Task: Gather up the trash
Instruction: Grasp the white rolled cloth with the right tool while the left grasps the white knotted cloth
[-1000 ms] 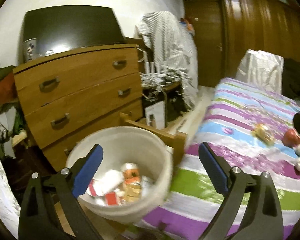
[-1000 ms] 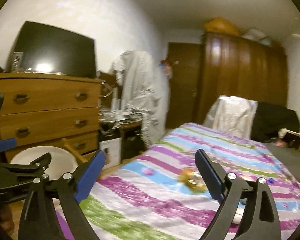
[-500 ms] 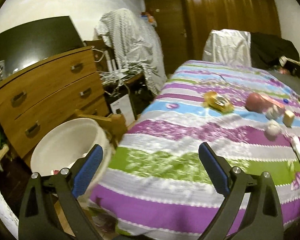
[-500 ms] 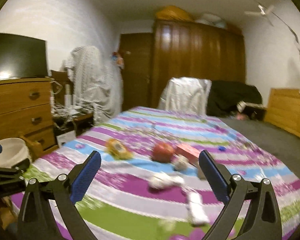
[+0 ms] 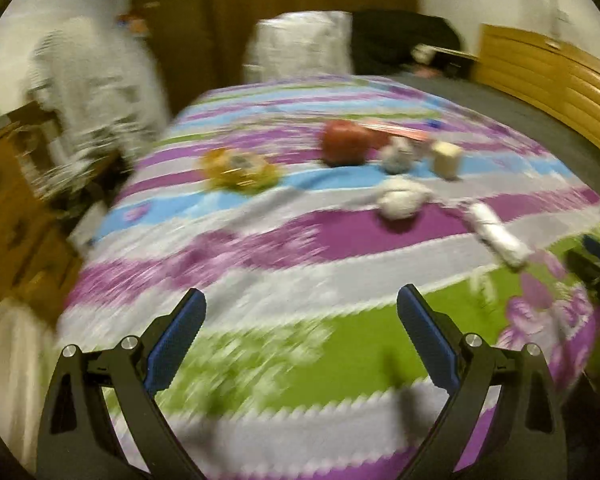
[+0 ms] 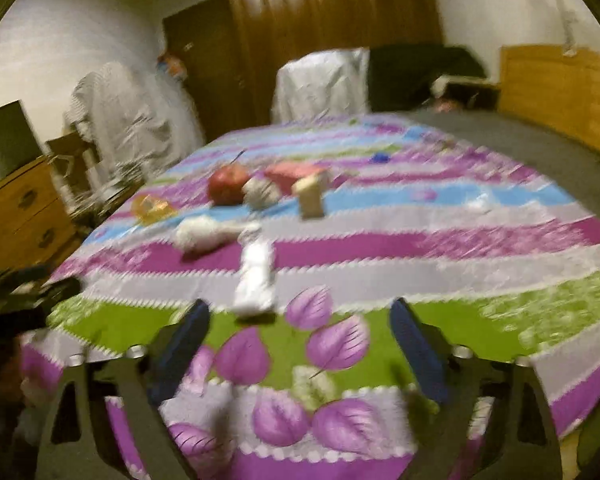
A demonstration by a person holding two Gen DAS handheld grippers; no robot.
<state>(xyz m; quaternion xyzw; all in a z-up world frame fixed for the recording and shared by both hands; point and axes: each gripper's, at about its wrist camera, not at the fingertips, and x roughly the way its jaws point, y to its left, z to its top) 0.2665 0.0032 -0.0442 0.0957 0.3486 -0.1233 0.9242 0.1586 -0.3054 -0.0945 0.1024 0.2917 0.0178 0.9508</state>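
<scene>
Several pieces of trash lie on the striped bedspread: a yellow wrapper, a red round item, a crumpled white wad, a beige block and a white tube-like piece. In the right wrist view the white piece lies just beyond my fingers, with the wad, red item and beige block farther off. My left gripper is open and empty above the bed's near edge. My right gripper is open and empty. Both views are blurred.
A wooden dresser stands left of the bed; the white bucket's rim shows at the lower left. A draped chair, dark wardrobe and wooden headboard stand beyond the bed. A grey sheet covers the bed's far right.
Both grippers have swung right, away from the bucket and dresser, and now face the bed. The trash on the bedspread is closer and more central. Both stay open.
</scene>
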